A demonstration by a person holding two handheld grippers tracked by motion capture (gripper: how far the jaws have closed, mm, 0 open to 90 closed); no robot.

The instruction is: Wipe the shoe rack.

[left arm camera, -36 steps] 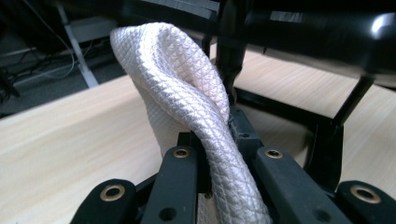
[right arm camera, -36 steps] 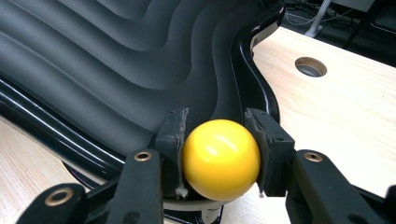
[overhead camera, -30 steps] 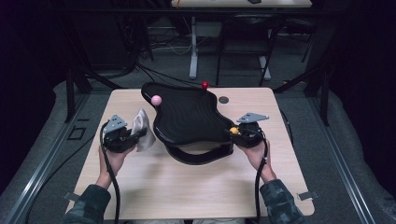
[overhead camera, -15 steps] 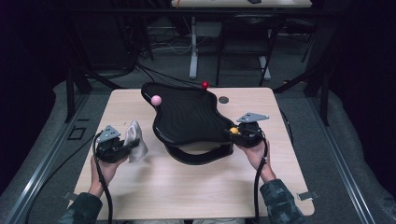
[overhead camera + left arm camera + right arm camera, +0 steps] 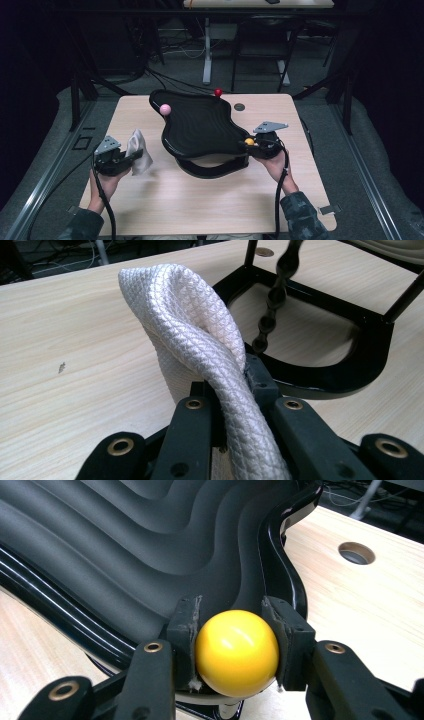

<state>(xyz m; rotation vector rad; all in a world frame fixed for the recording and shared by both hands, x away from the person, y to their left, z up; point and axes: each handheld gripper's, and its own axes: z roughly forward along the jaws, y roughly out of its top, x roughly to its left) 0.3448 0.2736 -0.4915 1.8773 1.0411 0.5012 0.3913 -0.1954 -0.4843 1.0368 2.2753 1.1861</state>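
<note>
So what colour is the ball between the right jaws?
Yellow; the ball shows best in the right gripper view.

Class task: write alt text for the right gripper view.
The right gripper clamps a yellow ball between its two black jaws. Behind it lies a black ridged tray with a glossy rim, on a wooden table with a round hole.

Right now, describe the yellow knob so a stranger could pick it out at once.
Start at the black wavy tray mid-table. Three ball knobs stand along its rim; the yellow knob sits at the corner nearest the person's right hand, clamped between the right gripper jaws. The other knobs are pink and red.
</note>
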